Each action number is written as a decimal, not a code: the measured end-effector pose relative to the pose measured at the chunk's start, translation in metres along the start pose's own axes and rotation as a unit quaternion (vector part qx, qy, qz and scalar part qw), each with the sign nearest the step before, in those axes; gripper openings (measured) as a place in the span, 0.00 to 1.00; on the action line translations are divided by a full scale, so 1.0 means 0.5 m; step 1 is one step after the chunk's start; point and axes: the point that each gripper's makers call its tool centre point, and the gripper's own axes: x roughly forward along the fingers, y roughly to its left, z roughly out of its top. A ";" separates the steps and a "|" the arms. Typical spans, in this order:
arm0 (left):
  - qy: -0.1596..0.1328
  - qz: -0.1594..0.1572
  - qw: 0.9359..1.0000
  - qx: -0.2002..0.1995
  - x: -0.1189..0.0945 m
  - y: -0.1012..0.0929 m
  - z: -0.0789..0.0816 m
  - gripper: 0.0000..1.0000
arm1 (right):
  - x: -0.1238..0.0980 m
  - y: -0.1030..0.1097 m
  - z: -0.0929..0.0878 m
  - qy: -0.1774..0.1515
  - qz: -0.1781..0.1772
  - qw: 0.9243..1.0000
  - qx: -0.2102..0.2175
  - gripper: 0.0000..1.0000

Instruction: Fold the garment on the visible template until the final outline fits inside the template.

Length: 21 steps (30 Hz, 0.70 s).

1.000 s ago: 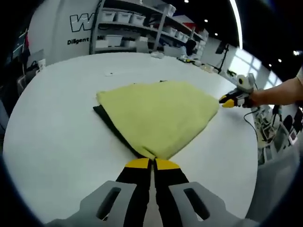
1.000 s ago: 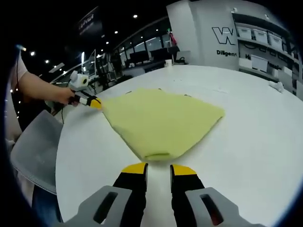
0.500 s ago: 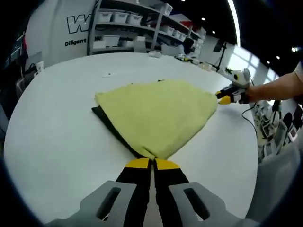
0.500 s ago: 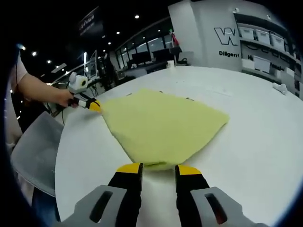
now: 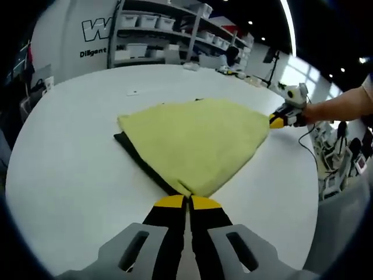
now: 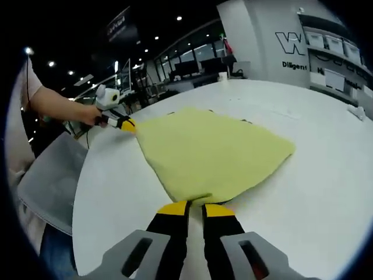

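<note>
Left gripper view: the left gripper (image 5: pixel 187 201) comes up from the near edge with its 2 yellow-tipped jaws pressed together, pinching the nearest corner of the yellow garment (image 5: pixel 195 142). The garment spreads out flat from that corner toward the far side on the white round table (image 5: pixel 64 169), roughly in the middle of it. A dark template (image 5: pixel 138 159) peeks out as a thin strip along the garment's left edge — the rest of it is under the cloth. Over at the garment's right corner the right gripper (image 5: pixel 277 122) has its tips at the fabric edge, held by a person's hand (image 5: pixel 309 114). Far behind the table there are shelves with white bins (image 5: pixel 166 29).

Right gripper view: the right gripper (image 6: pixel 196 207) has its 2 jaws nearly closed, just a thin gap between the yellow tips, and the near corner of the garment (image 6: pixel 213 154) sits right at them — looks clamped. The cloth fans out away from the tips across the table (image 6: pixel 326 169). At the far left corner of the garment the left gripper (image 6: pixel 127 124) is touching the cloth, a person's hand (image 6: pixel 87 114) holding it. A grey chair (image 6: pixel 49 181) sits just off the table's left edge.
</note>
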 end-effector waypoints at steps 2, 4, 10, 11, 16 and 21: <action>0.000 0.000 1.000 0.000 0.000 0.000 0.000 0.00 | 0.003 0.003 -0.002 -0.002 0.002 1.000 -0.001 0.00; 0.001 0.000 1.000 0.001 0.001 0.001 0.000 0.00 | 0.003 0.007 -0.002 -0.004 0.006 1.000 -0.007 0.00; 0.001 0.005 1.000 0.002 -0.004 0.009 0.000 0.00 | -0.013 0.000 0.003 -0.009 0.004 1.000 -0.013 0.00; 0.000 0.007 1.000 0.002 -0.006 0.012 -0.001 0.00 | -0.017 -0.002 0.003 -0.010 0.003 1.000 -0.012 0.00; -0.001 0.013 1.000 0.005 -0.014 0.024 0.002 0.00 | -0.034 -0.013 0.001 -0.008 -0.005 1.000 -0.017 0.00; -0.002 0.016 1.000 0.008 -0.022 0.031 0.004 0.00 | -0.048 -0.020 -0.007 -0.001 -0.009 1.000 -0.020 0.00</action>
